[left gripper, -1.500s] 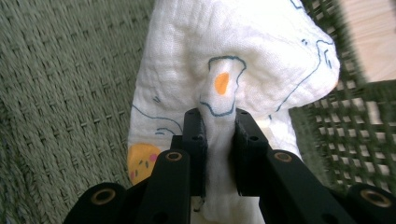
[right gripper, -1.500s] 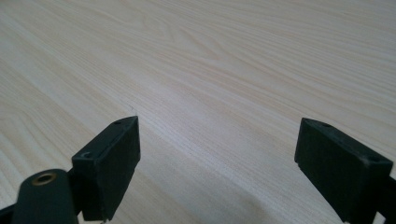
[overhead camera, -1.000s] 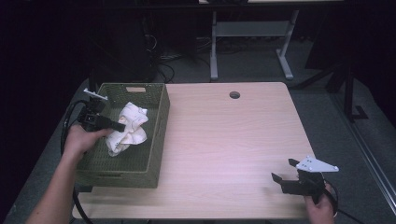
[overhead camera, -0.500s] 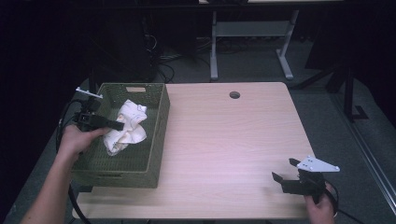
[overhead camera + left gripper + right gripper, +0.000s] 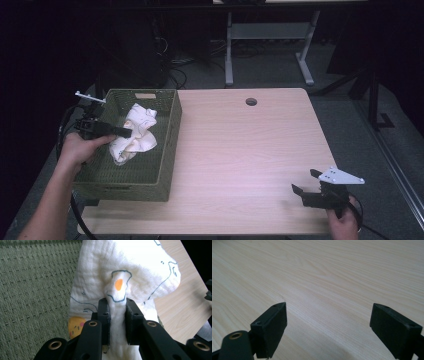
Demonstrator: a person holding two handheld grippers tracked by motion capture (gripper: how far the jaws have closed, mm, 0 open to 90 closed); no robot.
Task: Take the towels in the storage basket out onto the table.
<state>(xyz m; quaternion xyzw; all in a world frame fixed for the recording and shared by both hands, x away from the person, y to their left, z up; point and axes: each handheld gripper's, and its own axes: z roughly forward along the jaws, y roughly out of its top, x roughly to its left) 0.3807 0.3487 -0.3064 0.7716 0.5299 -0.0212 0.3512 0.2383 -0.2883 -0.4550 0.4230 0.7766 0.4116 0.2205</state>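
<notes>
Jaws of the left gripper [image 5: 117, 315] are closed on a fold of the white printed cloth [image 5: 134, 134], which hangs over the green woven basket [image 5: 167, 145] at the counter's [image 5: 250, 150] left side. Jaws of the right gripper [image 5: 306, 184] stand wide open over bare wood.
</notes>
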